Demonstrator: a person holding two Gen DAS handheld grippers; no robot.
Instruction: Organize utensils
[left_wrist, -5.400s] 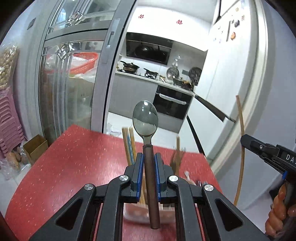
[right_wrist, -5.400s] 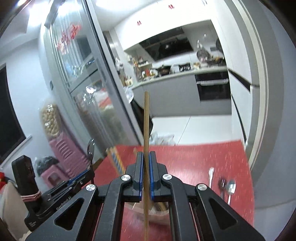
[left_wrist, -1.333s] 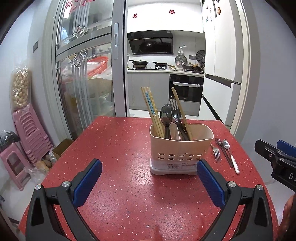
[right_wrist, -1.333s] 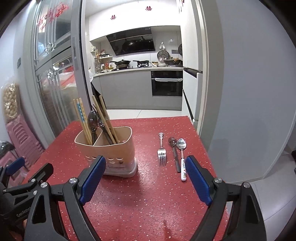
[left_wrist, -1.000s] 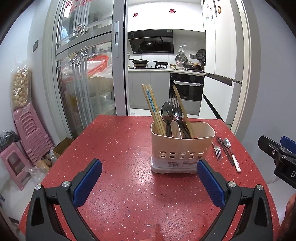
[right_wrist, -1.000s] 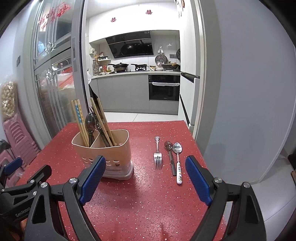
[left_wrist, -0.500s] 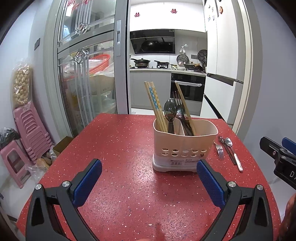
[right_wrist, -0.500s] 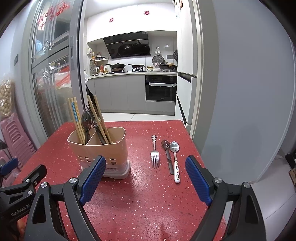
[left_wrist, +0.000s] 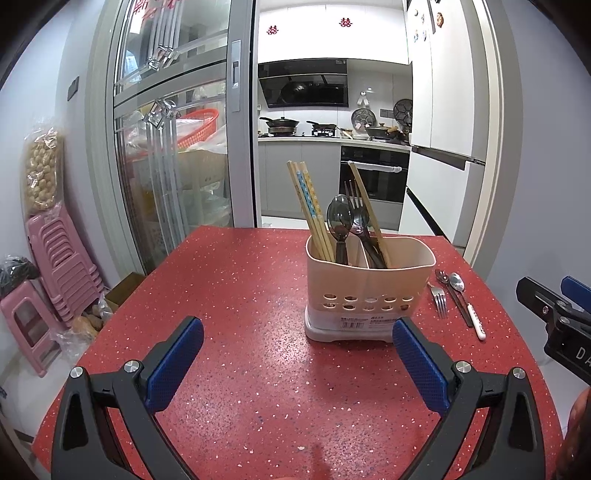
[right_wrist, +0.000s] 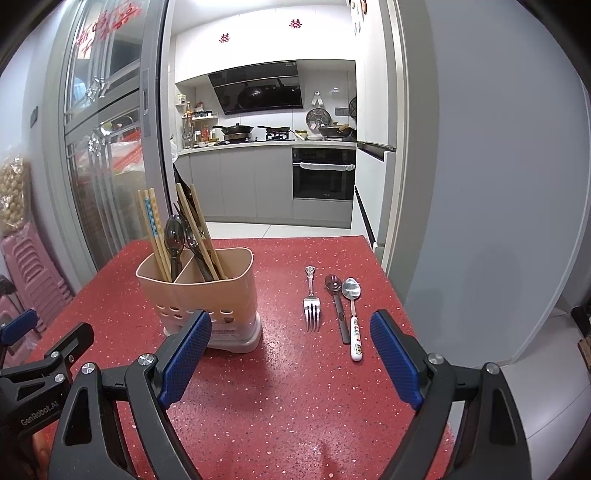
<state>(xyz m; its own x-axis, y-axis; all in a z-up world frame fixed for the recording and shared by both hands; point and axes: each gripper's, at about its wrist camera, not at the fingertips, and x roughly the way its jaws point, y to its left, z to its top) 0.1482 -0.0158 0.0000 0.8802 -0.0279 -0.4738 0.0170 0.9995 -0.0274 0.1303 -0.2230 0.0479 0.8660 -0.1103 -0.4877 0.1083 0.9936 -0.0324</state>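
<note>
Perforated beige plastic caddy (right_wrist: 207, 295), speckled red table (right_wrist: 288, 398)

A beige two-compartment utensil holder (right_wrist: 207, 295) stands upright on the red speckled table (right_wrist: 288, 387). Its left compartment holds patterned chopsticks (right_wrist: 151, 229) and a dark spoon (right_wrist: 173, 236); its right holds wooden chopsticks (right_wrist: 195, 229) and dark cutlery, all leaning. Right of the holder, apart from it, lie a fork (right_wrist: 312, 299), a dark-handled spoon (right_wrist: 337, 306) and a white-handled spoon (right_wrist: 352, 317), side by side.
</note>
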